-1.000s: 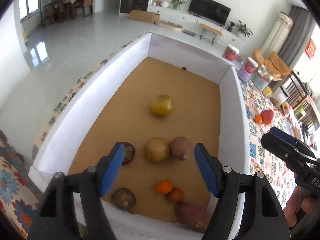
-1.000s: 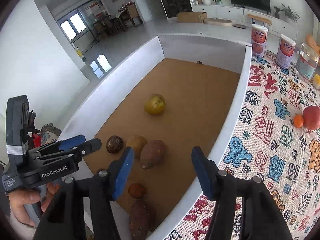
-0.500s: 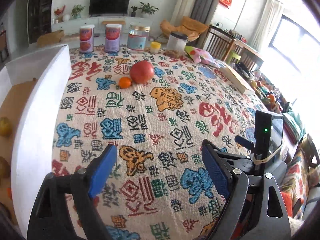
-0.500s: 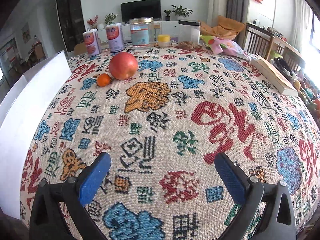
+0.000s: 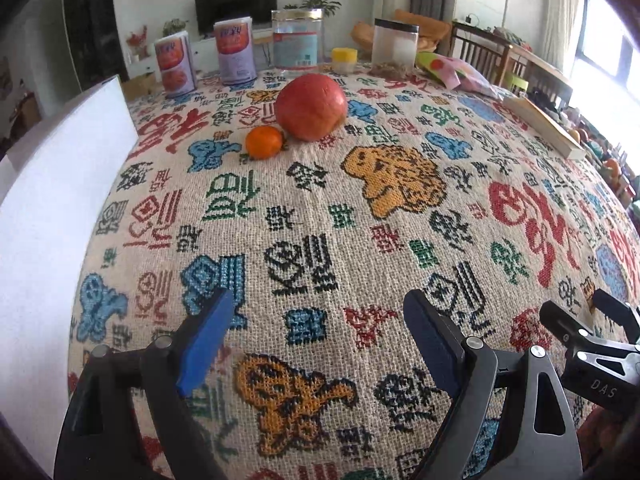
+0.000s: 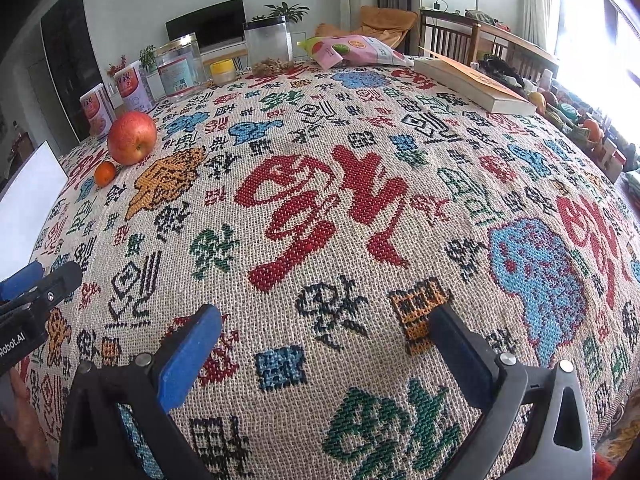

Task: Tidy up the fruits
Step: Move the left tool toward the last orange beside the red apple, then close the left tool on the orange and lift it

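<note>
My left gripper [image 5: 316, 336] has black curved plastic arms, silver screws at the joints and flat blue pads [image 5: 206, 342]. My right gripper [image 6: 326, 346] is built the same; from the left camera its black body shows white "DAS" lettering.

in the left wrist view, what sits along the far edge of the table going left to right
first printed can → second printed can → clear jar with blue label → small yellow-lidded pot → clear canister with dark lid → pink snack bag
</note>
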A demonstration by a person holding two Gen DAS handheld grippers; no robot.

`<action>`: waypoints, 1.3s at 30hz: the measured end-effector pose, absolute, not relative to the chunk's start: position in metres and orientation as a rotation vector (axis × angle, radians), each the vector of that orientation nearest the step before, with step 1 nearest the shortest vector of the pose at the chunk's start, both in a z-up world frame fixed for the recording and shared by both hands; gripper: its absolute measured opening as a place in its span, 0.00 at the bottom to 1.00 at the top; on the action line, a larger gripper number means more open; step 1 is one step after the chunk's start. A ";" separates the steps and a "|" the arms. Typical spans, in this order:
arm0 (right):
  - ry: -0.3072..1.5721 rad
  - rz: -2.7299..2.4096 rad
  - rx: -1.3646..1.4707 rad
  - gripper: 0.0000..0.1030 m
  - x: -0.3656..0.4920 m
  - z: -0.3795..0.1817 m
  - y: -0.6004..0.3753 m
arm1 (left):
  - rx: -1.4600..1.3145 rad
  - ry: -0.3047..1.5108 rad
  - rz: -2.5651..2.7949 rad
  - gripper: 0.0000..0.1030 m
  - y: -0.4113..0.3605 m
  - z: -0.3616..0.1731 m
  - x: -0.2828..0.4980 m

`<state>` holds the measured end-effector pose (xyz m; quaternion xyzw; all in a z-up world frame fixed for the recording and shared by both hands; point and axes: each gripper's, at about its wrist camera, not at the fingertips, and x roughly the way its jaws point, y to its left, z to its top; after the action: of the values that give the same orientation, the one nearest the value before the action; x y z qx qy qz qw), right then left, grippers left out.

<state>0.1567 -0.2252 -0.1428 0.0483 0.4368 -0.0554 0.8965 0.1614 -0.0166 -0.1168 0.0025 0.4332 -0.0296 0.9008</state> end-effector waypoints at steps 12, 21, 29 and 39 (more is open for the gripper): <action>0.922 -0.124 0.060 1.00 0.159 -0.145 -0.219 | 0.029 0.920 -0.054 0.92 -0.020 -0.130 0.161; 0.922 -0.124 0.060 1.00 0.159 -0.145 -0.219 | 0.030 0.921 -0.054 0.92 -0.021 -0.129 0.161; 0.921 -0.124 0.061 1.00 0.159 -0.145 -0.219 | -0.073 0.942 -0.110 0.92 0.000 -0.119 0.165; 0.921 -0.124 0.061 1.00 0.159 -0.145 -0.220 | -0.128 0.902 -0.037 0.92 0.028 -0.102 0.253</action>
<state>0.1594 -0.2195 -0.1451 0.0293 0.4441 -0.0596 0.8935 0.2528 0.0283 -0.1018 -0.0619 0.4356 -0.0177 0.8978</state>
